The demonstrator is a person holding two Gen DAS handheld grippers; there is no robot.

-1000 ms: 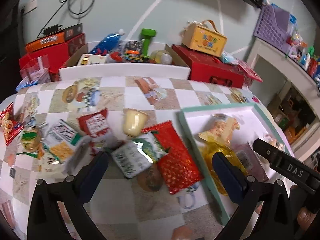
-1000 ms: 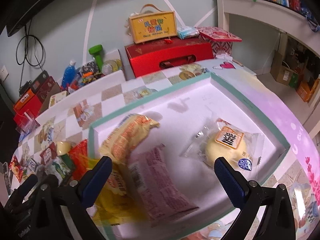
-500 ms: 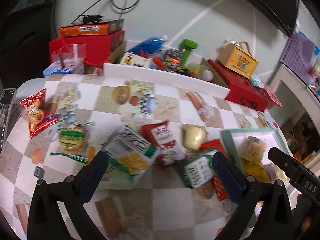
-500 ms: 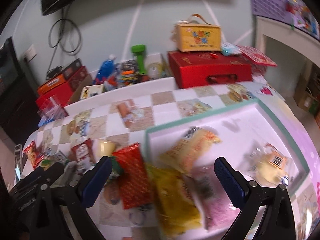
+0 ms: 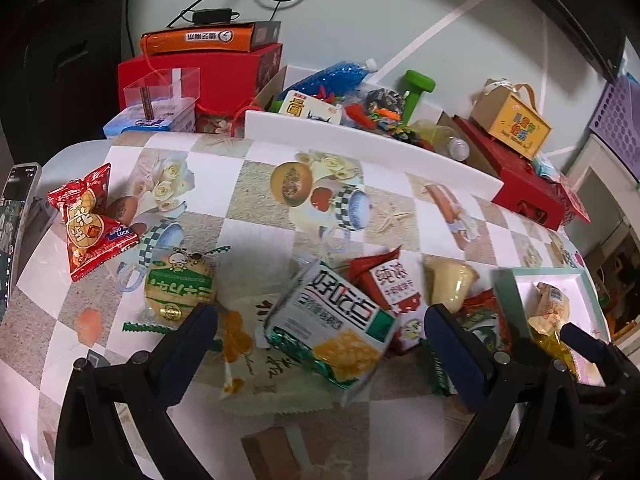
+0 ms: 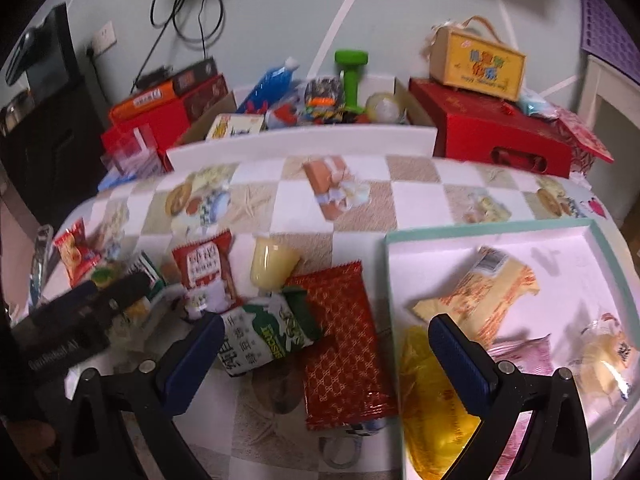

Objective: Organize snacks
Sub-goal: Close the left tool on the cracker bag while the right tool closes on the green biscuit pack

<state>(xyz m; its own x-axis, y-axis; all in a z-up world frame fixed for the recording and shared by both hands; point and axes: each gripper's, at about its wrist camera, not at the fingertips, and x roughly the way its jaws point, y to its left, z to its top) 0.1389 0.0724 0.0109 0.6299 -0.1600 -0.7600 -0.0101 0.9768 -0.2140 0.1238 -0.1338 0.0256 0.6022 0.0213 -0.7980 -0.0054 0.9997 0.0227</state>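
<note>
Snacks lie on a checkered tablecloth. My left gripper [image 5: 320, 332] is open above a green-and-white cracker pack [image 5: 336, 324]; a round green biscuit [image 5: 178, 286], a red bun packet [image 5: 90, 224] and a red-white packet [image 5: 394, 284] lie nearby. My right gripper [image 6: 326, 340] is open over a red patterned packet [image 6: 342, 344] and a green-white pack [image 6: 268, 332], beside the teal-rimmed tray [image 6: 492, 228]. The tray holds a striped orange packet [image 6: 486, 292], a yellow bag [image 6: 430, 392], a pink packet and a clear-wrapped bun [image 6: 608, 356]. A yellow jelly cup [image 6: 274, 262] lies on its side.
A white box [image 5: 360, 136] of clutter, red gift boxes [image 6: 496, 136] and a yellow carry box [image 6: 476, 62] line the table's back edge. A phone [image 5: 16, 216] lies at the left edge. The left gripper shows in the right wrist view [image 6: 80, 320].
Both grippers have swung left, away from the tray. The left one now looks over the loose snack pile; the right one has moved from above the tray to its left rim. Both stay open.
</note>
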